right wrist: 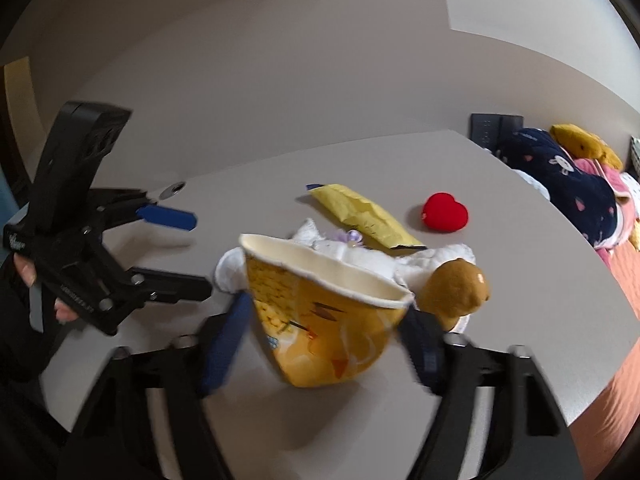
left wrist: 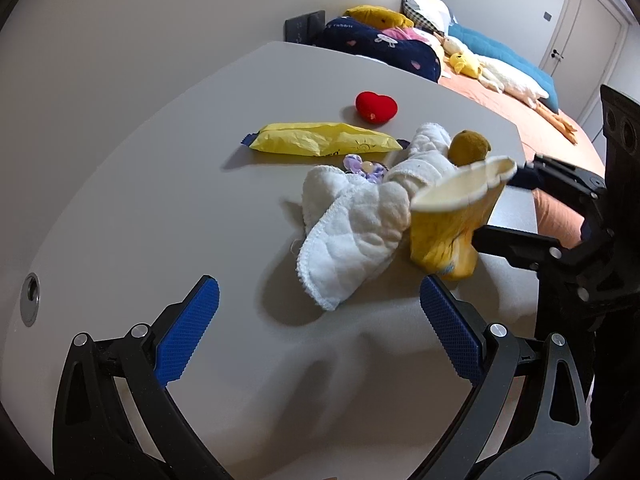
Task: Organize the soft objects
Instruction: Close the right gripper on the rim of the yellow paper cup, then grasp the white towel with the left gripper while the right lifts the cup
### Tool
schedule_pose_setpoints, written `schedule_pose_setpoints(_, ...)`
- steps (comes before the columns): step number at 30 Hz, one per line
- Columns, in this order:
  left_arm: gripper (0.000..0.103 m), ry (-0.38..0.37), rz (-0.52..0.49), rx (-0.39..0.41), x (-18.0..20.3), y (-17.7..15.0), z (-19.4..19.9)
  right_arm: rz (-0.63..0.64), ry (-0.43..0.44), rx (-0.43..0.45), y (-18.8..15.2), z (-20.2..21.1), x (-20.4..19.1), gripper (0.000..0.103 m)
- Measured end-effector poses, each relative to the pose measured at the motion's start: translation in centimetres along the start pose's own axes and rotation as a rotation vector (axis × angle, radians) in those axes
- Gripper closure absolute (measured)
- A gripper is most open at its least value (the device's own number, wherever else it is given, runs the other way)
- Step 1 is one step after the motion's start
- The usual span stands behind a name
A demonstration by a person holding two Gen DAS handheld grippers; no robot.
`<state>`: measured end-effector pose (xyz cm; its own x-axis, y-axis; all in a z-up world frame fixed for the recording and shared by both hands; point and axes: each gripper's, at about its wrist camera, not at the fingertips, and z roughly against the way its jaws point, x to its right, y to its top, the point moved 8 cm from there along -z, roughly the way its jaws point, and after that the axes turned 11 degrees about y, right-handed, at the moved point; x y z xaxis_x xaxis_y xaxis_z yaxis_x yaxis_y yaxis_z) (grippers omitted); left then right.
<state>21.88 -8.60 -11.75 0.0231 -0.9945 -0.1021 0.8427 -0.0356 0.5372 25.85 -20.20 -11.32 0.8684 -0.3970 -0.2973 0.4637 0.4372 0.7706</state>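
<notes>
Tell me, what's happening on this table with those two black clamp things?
A person is tidying soft things with a hand-held gripper in each hand. The right hand-held gripper has its blue pads on either side of a yellow paper cup, which looks squeezed out of round. The left hand-held gripper is open and empty, just short of a white cloth. A red plush heart, a yellow packet and a brown plush toy lie on the grey table.

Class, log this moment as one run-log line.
right claw: closed on yellow paper cup | left claw: open, empty | white quilted cloth: on grey table
</notes>
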Motion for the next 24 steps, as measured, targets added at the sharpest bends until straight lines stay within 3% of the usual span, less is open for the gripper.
schedule_pose_setpoints(2,0.006,-0.005,0.001,-0.002,0.1,0.0,-0.1,-0.011,0.03,-0.014,-0.3,-0.1,-0.2,0.069)
schedule_pose_setpoints(7,0.006,0.003,-0.012,-0.009,0.2,-0.2,-0.4,0.008,0.121,-0.048,-1.2,-0.4,-2.1,0.088)
schedule_pose_setpoints(9,0.006,0.005,-0.008,-0.014,0.1,-0.3,-0.6,0.047,0.163,-0.067,-1.7,-0.7,-3.6,0.09)
schedule_pose_setpoints(16,0.006,0.019,-0.007,-0.024,-0.1,-0.5,-0.8,0.045,0.156,-0.021,-0.9,-1.3,-4.3,0.093)
schedule_pose_setpoints(19,0.006,0.011,-0.007,-0.013,0.0,-0.2,-0.5,0.036,0.18,0.071,0.0,0.0,-4.7,0.094)
schedule_pose_setpoints(24,0.006,-0.018,-0.05,0.021,1.4,1.0,-0.5,-0.016,0.097,0.188,1.0,4.6,-2.7,0.094)
